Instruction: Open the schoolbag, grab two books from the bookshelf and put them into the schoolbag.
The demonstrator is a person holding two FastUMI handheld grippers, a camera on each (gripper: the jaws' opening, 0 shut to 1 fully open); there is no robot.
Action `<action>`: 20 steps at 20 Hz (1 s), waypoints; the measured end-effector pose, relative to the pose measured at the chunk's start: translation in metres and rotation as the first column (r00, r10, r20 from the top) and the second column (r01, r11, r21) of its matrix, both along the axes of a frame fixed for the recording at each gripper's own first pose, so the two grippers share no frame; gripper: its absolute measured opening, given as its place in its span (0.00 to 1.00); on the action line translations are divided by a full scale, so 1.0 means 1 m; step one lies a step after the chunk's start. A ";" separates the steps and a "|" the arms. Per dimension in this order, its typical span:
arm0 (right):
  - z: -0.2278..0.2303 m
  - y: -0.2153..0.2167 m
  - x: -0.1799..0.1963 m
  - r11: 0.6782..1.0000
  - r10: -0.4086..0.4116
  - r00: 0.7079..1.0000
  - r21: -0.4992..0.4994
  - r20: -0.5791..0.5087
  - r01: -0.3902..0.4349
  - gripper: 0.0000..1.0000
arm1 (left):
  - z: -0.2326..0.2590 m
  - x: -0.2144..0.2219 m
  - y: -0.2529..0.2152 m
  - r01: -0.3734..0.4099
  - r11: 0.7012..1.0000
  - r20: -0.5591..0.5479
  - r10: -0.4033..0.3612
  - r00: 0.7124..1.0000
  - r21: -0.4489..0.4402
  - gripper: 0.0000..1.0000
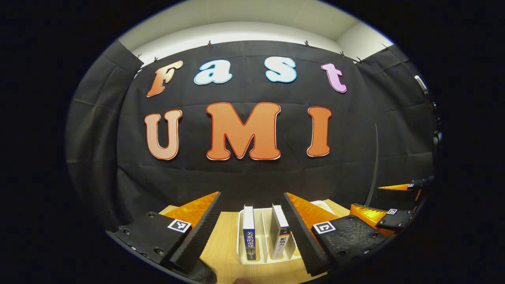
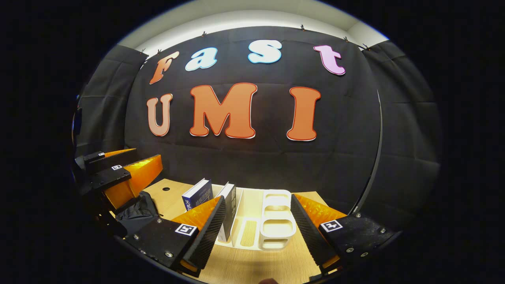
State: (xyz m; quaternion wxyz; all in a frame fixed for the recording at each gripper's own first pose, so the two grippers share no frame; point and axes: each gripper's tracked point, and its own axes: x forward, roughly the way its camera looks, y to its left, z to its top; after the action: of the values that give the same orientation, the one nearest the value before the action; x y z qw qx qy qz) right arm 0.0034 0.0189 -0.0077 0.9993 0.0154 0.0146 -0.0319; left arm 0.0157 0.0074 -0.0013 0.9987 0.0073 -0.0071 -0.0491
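Books: left gripper view, I'm looking at two upright in the white rack (image 1: 241, 240), blue book (image 1: 248, 232) and white book (image 1: 279, 232). Left claw (image 1: 252, 232) is hanging spread, empty; I'd square on one spine. Right gripper view: right claw (image 2: 256, 225) is gaping too, touching nothing. Dark bag (image 2: 136, 213), possibly the schoolbag, is lying left on the table (image 2: 252, 268).
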 end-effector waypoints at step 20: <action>-0.023 -0.007 0.020 0.985 0.166 0.986 -0.047 0.004 -0.166 0.98 | -0.057 -0.026 0.034 -0.212 0.942 -0.043 0.231 0.972 0.259 0.95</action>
State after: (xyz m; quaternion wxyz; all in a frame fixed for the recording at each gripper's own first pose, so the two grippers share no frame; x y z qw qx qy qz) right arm 0.0232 0.0115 -0.0305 0.9986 -0.0089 0.0111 0.0512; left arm -0.0104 0.0416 -0.0581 0.9884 0.1332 0.0366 0.0628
